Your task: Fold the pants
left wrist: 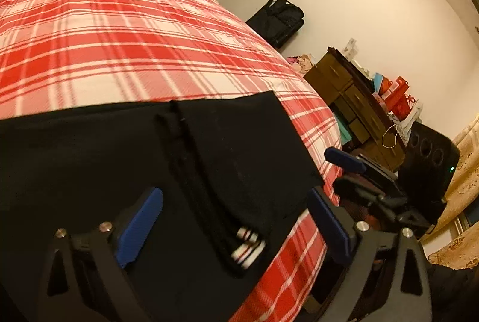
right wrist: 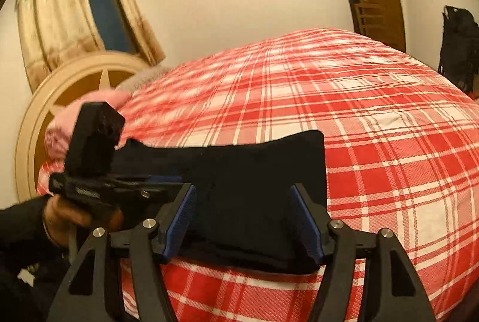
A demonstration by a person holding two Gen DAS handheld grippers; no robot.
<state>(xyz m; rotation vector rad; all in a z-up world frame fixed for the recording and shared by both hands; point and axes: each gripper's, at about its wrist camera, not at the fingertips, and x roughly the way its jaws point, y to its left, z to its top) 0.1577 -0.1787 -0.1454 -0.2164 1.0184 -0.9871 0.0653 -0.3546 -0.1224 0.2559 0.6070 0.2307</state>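
1. Lying folded at the near edge of the bed, the black pants [left wrist: 125, 160] fill the 6 to 9 o'clock part of the left wrist view; white-striped cord ends [left wrist: 248, 245] show at 6 o'clock.
2. Spread wide over the cloth, the left gripper [left wrist: 233, 235] holds nothing.
3. Toward 3 o'clock, the right gripper [right wrist: 244, 220] also gapes, straddling the pants' edge without pinching it.
4. Beneath lies a red plaid bedspread [right wrist: 374, 118]; a wooden dresser [left wrist: 350, 100] stands at 3 o'clock.

Bedspread [left wrist: 119, 31] beyond the pants [left wrist: 233, 148] lies bare. Dresser [left wrist: 353, 100] and speaker [left wrist: 428, 160] crowd the bedside.
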